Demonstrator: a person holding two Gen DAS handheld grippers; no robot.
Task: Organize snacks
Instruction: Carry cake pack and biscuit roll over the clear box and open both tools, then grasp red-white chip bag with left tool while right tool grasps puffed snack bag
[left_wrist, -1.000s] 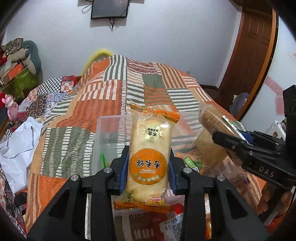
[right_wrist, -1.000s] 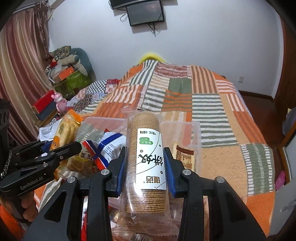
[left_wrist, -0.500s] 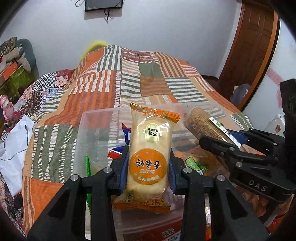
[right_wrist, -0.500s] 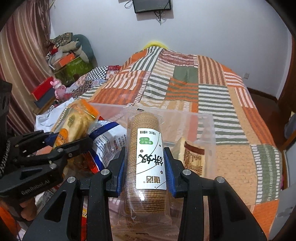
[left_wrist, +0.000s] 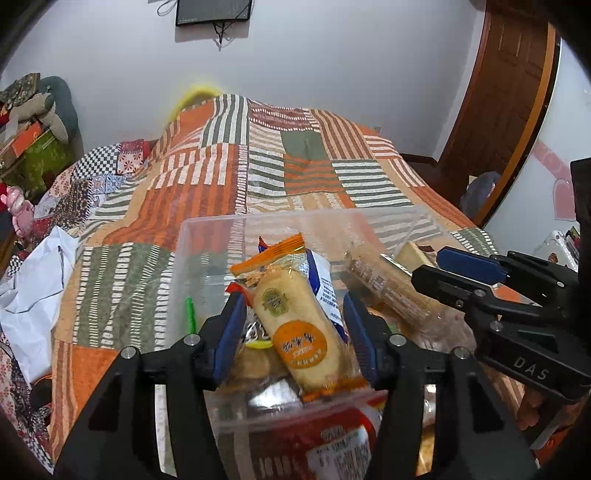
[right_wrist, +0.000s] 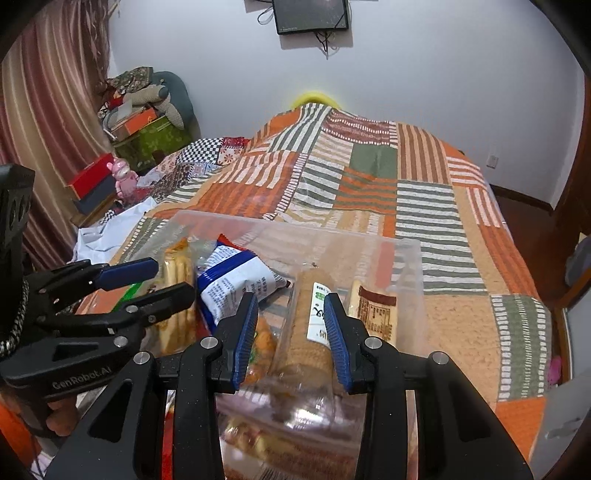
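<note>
A clear plastic bin (left_wrist: 207, 236) (right_wrist: 406, 266) stands on the patchwork bed and holds several snacks. My left gripper (left_wrist: 293, 321) is open; the orange-labelled rice cracker pack (left_wrist: 295, 328) lies tilted in the bin between its spread jaws. It also shows in the right wrist view (right_wrist: 175, 280). My right gripper (right_wrist: 290, 321) is open; the round biscuit sleeve (right_wrist: 310, 332) lies loose in the bin between its jaws, also in the left wrist view (left_wrist: 388, 288). A blue-and-white snack bag (right_wrist: 236, 280) and a brown-labelled pack (right_wrist: 376, 310) lie in the bin.
The striped patchwork quilt (right_wrist: 369, 177) covers the bed beyond the bin. White cloth (left_wrist: 33, 280) lies at the left edge. Boxes and soft toys (right_wrist: 144, 110) pile up by the curtain. A wooden door (left_wrist: 509, 92) is at the right. More snack packs (left_wrist: 332, 443) lie near me.
Both grippers have opened and let go of their packs, which dropped into the bin. The rice cracker pack now lies tilted. Both grippers moved forward over the bin.
</note>
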